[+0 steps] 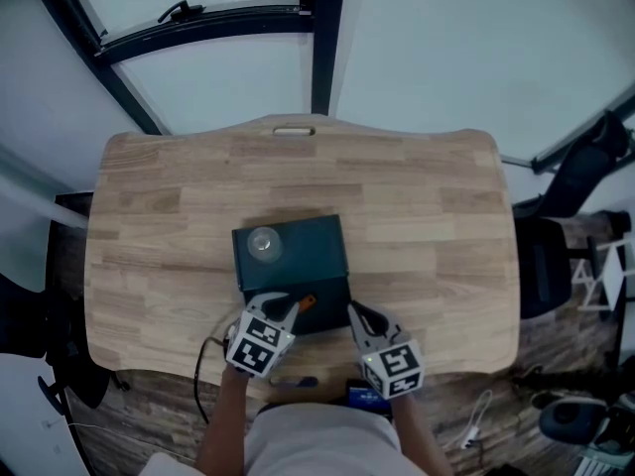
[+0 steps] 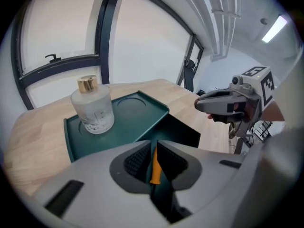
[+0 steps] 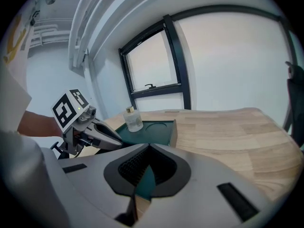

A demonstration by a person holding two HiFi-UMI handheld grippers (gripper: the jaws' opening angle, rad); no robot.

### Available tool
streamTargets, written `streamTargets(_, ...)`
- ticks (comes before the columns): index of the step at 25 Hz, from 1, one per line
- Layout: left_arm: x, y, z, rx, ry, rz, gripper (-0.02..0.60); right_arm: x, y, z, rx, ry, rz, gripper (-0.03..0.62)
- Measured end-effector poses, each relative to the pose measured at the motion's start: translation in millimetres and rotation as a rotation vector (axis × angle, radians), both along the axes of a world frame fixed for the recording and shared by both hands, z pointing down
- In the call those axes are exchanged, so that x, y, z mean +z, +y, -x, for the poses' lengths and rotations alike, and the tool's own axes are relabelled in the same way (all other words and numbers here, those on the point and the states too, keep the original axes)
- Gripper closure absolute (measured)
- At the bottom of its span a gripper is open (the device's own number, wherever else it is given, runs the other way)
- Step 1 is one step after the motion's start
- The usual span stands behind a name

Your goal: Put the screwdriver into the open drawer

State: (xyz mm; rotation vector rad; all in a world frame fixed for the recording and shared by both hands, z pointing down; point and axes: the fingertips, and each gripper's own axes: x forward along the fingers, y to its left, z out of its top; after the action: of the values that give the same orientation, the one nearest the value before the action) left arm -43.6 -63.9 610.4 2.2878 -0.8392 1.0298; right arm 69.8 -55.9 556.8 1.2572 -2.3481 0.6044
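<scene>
Orange screwdriver (image 2: 154, 167): pinched between the jaws of your left gripper (image 2: 154, 148), at the front of the green box (image 2: 128, 120), close above its open drawer (image 2: 180, 129). Not yet in, by the look of it.

Right gripper (image 3: 145, 148): jaws together, empty, just beside the box.

Hazards:
- The hold is narrow, so the tool may swivel or slip if you tilt.
- Let go too early and it may strike the drawer's rim and fall on the table (image 1: 417, 206).
- Nudge the box and the glass bottle (image 2: 92, 106) on top could topple.

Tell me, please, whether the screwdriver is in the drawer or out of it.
Out: the screwdriver sits clamped between the left gripper's jaws, near the open drawer, not inside it.
</scene>
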Motion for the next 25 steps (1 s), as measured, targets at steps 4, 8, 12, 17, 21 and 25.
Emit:
streamTargets(4,-13,0,6,-0.031,0.013,-0.050,0.581,-13,0,-3,0.023,0.005,-0.032,0.597)
streamTargets(8,-28,1,8,-0.065,0.050,-0.098,0.581,-28,4,2,0.038,0.009,-0.047,0.597)
streamTargets(12,-48,1,8,-0.070,0.057,-0.202,0.581,-40,4,-1,0.072,0.019,-0.139,0.597)
streamTargets(17,-82,4,9,-0.101,0.104,-0.311,0.581,-62,14,6,0.086,0.012,-0.158,0.597)
streamTargets(21,-112,3,15,-0.168,0.162,-0.414,0.581,-78,21,5,0.104,0.018,-0.230,0.597)
streamTargets(25,-128,4,17,-0.199,0.182,-0.479,0.581,-92,29,2,0.130,0.017,-0.284,0.597)
